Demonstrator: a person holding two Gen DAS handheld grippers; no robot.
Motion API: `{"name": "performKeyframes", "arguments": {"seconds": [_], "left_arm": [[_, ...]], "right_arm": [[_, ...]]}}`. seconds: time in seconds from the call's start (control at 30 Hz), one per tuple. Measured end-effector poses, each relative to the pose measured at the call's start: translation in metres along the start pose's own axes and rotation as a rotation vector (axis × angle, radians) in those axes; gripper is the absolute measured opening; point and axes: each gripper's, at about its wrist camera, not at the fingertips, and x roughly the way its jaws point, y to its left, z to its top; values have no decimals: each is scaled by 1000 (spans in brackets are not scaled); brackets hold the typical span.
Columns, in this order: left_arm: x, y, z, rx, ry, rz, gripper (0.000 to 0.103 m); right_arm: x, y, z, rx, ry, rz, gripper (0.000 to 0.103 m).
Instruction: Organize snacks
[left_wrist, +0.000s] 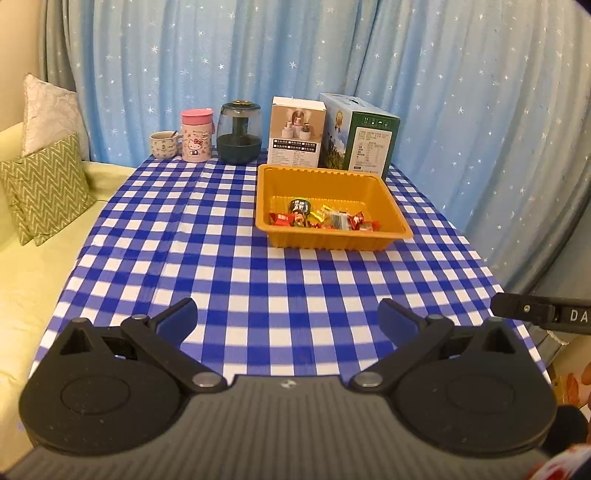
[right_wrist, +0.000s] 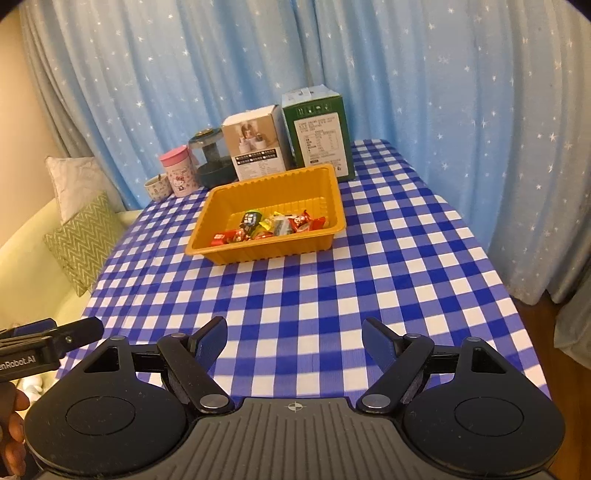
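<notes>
Left wrist view: the left gripper is held wide apart and empty above a blue checked tablecloth. The right gripper is likewise spread, gripping nothing. Wrapped snacks are gathered inside an orange tray ahead.

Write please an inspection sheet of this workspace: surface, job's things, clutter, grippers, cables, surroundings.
Surface: table under a blue and white checked cloth, flat.
Job's things: orange tray holding wrapped snacks, all at its near side.
Clutter: at the far edge a small cup, pink flask, dark jar, white box, green box.
Grippers: left gripper open, holding nothing; right gripper open, holding nothing; both apart from the tray.
Cables: nothing seen.
Surroundings: starry blue curtain behind, sofa with cushions to the left.
</notes>
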Motion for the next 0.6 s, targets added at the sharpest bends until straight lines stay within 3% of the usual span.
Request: {"name": "performKeyframes", "arguments": {"seconds": [0.37,0.6], "left_arm": [[-54,-1,-30,0,-8,56,103],[-78,-11,-37,-17,4,17,103]], "right_arm": [[-45,26,-36,-59,-10,-6,80],[-71,30,-52,-57,-8,-10,80]]}}
